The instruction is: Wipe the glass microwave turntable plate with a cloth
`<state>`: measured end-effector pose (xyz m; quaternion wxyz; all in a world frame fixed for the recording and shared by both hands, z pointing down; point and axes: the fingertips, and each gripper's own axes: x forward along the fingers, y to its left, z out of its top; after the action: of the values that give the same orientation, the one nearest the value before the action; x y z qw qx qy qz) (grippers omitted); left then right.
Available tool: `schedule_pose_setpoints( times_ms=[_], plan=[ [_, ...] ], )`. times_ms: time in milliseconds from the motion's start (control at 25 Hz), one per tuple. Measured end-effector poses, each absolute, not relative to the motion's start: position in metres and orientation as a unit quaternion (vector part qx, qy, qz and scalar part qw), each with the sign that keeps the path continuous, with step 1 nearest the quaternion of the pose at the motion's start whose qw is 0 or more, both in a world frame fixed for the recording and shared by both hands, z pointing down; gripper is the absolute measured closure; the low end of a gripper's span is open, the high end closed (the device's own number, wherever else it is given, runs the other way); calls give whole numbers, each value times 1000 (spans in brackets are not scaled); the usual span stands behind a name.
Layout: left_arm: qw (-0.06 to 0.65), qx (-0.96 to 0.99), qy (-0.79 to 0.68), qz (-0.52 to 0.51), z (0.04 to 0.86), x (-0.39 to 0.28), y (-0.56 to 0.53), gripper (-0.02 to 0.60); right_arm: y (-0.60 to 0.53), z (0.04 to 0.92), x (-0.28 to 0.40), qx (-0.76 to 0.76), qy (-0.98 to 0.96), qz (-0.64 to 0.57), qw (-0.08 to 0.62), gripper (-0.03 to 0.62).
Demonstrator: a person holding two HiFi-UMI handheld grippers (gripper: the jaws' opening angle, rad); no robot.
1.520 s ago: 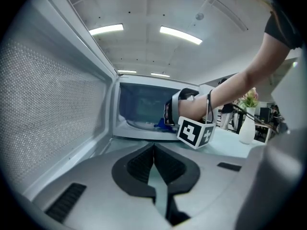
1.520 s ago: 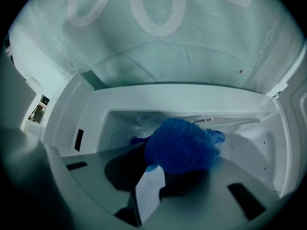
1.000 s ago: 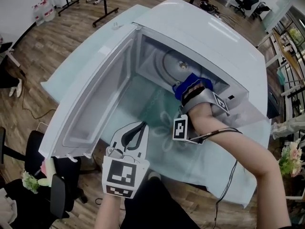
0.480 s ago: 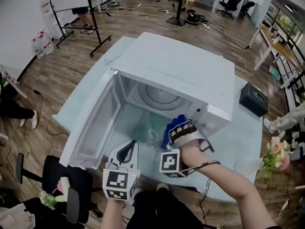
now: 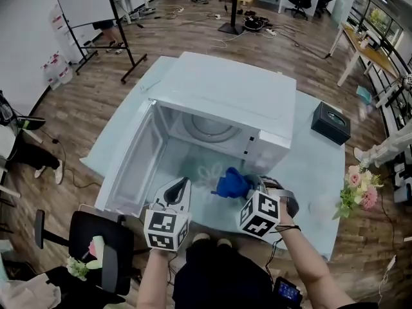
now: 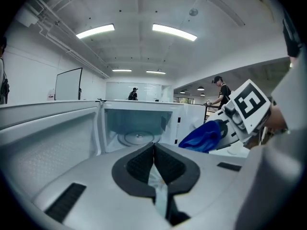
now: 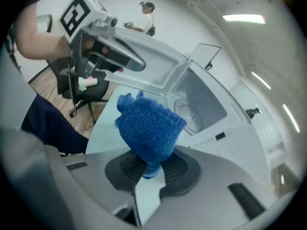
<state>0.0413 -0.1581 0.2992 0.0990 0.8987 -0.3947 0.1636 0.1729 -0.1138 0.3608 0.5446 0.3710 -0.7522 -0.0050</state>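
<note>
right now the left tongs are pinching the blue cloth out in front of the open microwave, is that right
No: the right tongs pinch the blue cloth out in front of the open microwave. The right gripper view shows it clamped between them; the left tongs are shut on nothing.

1. The left claw (image 5: 182, 187) and the right claw (image 5: 248, 187) have pale grey, rounded shells.
2. Black ribbed pads (image 6: 141, 164) line the jaws' inner faces.
3. Each claw carries a white cube (image 5: 166, 229) printed with black square markers.
4. A thin black cable (image 5: 271, 255) trails from the right wrist.
5. The person wears dark clothing (image 5: 212, 277).
</note>
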Motion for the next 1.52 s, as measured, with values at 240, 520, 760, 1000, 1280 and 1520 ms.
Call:
schedule_pose_setpoints(
  times_ms=[240,520,760,1000,1280,1520],
  plan=[
    [111,917,-358,138,279,59,-165,577,-102,319,196,515,-772,109,357,542],
    [126,942,-287,118,259,83,-159,577,-75,266,228,625,-748,176,137,542],
    [132,953,-256,90,247,100,-156,577,-51,223,265,720,-683,127,-9,540],
    [133,964,-221,63,241,120,-148,577,-24,233,286,784,-612,91,-51,540],
    [120,972,-187,76,249,141,-137,577,-17,260,296,809,-578,101,-18,542],
    [114,973,-183,84,253,146,-139,577,-18,269,297,812,-574,107,1,542]
  ],
)
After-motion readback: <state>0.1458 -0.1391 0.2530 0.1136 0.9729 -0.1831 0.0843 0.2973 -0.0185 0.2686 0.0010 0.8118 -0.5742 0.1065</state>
